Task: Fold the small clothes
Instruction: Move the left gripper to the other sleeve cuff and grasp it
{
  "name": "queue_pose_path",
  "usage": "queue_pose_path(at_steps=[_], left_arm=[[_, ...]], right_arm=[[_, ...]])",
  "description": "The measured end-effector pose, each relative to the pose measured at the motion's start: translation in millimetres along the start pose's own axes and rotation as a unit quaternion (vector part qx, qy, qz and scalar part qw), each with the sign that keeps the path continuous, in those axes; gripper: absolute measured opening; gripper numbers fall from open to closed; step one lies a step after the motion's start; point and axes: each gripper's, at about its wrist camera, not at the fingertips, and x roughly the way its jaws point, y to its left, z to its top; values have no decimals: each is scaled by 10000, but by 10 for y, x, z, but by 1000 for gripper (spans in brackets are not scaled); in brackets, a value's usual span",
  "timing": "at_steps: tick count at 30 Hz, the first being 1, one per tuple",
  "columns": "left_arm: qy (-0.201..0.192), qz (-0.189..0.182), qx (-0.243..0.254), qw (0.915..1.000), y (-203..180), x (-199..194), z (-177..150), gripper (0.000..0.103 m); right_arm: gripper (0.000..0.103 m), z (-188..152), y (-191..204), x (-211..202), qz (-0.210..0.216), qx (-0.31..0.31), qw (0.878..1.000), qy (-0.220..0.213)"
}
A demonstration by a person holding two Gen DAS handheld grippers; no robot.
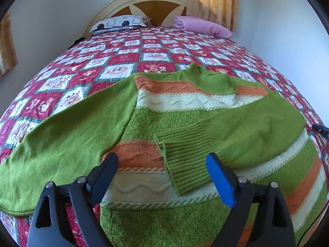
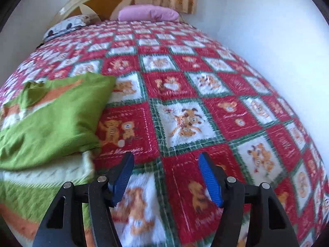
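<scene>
Hovering low over the bed, the left gripper (image 1: 162, 160) has its fingers spread wide and empty above the green striped sweater (image 1: 185, 127), which lies flat on the teddy-bear quilt (image 1: 86, 65), one sleeve folded across its chest with the ribbed cuff (image 1: 181, 160) between the fingertips. The right gripper (image 2: 165, 160), jaws likewise apart and holding nothing, hangs over bare quilt just beside the sweater's edge. Farther back lie a patterned pillow (image 1: 119, 22) and a folded pink blanket (image 1: 203, 27) against the headboard (image 1: 144, 2)
</scene>
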Motion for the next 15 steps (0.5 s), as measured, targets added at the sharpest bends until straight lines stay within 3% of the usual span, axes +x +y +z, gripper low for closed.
queue_pose_path(at_steps=[6,10,14,15], left_arm=[[-42,187,-107,9998,165,-280,-63,90],[-108,487,-189,9986,532,-543,-145,91],[-201,936,-526,9940,1126,-801,-270,97],[-208,1057,-603,9924,1254,-843,-308,98]], right_arm=[[70,289,569,-337,1181,-487,9900,-604],[70,359,908,-51,1985,-576,9779,-319],[71,220,993,420,1808,-619,9807,414],[71,177,1036,433,1697,-864,9811,358]])
